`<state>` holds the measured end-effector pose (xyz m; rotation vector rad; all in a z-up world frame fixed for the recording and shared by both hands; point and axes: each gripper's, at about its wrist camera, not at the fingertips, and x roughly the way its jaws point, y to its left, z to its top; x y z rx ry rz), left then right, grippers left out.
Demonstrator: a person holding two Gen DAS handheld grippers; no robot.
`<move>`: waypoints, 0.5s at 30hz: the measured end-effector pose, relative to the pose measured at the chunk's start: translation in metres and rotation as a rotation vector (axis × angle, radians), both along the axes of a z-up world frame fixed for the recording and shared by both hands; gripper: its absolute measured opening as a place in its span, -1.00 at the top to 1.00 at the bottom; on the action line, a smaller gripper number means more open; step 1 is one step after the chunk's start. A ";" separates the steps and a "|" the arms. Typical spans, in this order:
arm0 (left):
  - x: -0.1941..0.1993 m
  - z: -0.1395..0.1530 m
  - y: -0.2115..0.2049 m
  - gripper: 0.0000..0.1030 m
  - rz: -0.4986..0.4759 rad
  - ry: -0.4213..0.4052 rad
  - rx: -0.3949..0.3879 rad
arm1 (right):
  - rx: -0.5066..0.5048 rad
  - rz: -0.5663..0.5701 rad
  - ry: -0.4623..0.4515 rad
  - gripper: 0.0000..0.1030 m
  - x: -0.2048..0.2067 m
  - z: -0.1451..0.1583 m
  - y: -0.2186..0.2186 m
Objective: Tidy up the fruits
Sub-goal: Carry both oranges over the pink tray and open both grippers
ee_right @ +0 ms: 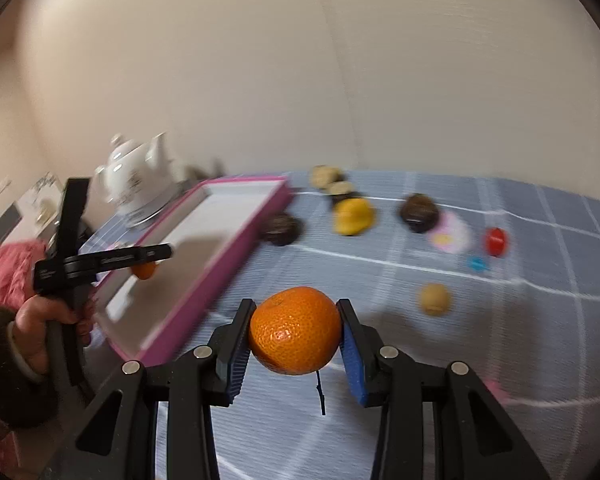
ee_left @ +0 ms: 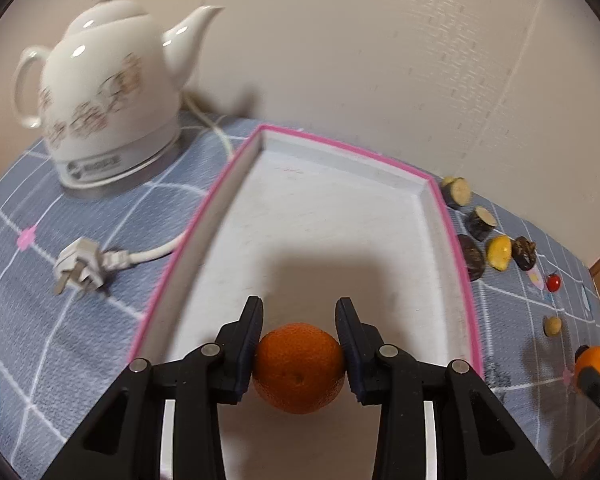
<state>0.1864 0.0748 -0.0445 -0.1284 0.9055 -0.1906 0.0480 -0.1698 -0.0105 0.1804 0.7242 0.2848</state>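
Note:
My left gripper is shut on an orange mandarin and holds it over the near end of a white tray with a pink rim. My right gripper is shut on a second mandarin, held above the grey checked tablecloth to the right of the tray. The right wrist view shows the left gripper with its mandarin above the tray. The left wrist view shows the right gripper's mandarin at the far right.
A white teapot kettle with cord and plug stands left of the tray. Right of the tray lie dark round fruits, a yellow fruit, a small red tomato and a small tan fruit. A wall stands behind.

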 end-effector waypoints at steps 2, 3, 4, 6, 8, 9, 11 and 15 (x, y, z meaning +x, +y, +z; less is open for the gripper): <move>-0.005 -0.002 0.009 0.25 0.014 0.005 -0.014 | 0.006 0.040 0.006 0.20 0.006 0.003 0.020; -0.006 -0.002 0.012 0.24 0.019 0.009 -0.015 | 0.012 0.062 0.005 0.20 0.009 0.004 0.029; -0.008 -0.003 0.016 0.24 0.024 0.014 -0.016 | 0.010 0.087 0.003 0.20 0.011 0.006 0.040; -0.012 0.001 0.023 0.11 0.027 0.014 -0.043 | -0.016 0.121 0.010 0.20 0.017 0.004 0.061; -0.018 0.009 0.031 -0.15 0.041 -0.002 -0.089 | -0.025 0.153 0.018 0.20 0.021 0.003 0.078; -0.024 0.015 0.035 -0.38 0.051 -0.025 -0.106 | -0.029 0.165 0.025 0.20 0.023 0.002 0.086; -0.038 0.027 0.046 -0.64 0.076 -0.095 -0.129 | -0.037 0.192 0.031 0.20 0.027 0.000 0.100; -0.066 0.046 0.073 -1.00 0.239 -0.245 -0.155 | -0.078 0.238 0.053 0.20 0.033 -0.009 0.124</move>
